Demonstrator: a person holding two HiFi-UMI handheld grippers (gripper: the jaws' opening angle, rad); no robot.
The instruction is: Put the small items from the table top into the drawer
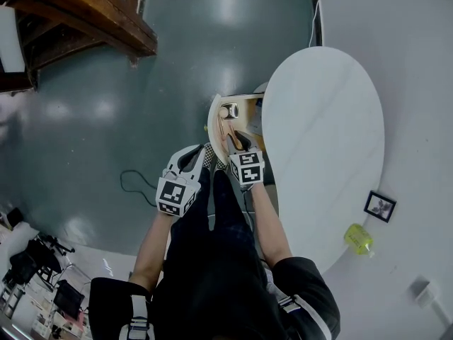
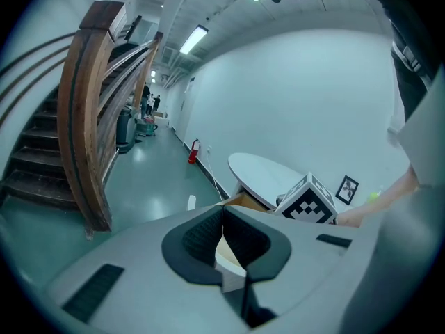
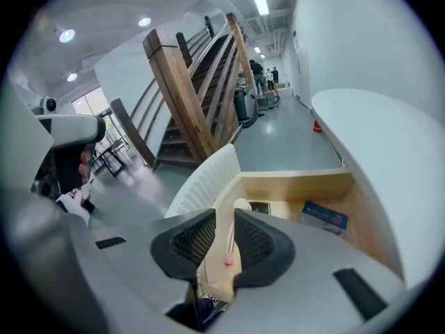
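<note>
The drawer (image 1: 214, 119) stands pulled out from the left side of the white oval table (image 1: 325, 140); its ribbed white front (image 3: 205, 179) faces the floor side. Inside lie a blue packet (image 3: 324, 218), a small dark square item (image 3: 260, 207) and a thin stick with a pink end (image 3: 228, 261). My right gripper (image 1: 237, 142) (image 3: 224, 216) hangs over the drawer, open, its pads apart with the stick lying below the gap. My left gripper (image 1: 200, 154) (image 2: 222, 211) is beside it, shut and empty. A yellow-green item (image 1: 359, 238) and a small picture frame (image 1: 380, 206) rest on the table.
A wooden staircase (image 1: 78, 13) (image 3: 188, 82) rises across the glossy grey floor from the drawer. A dark cable (image 1: 134, 183) loops on the floor near my left arm. A white wall runs along the table's far side.
</note>
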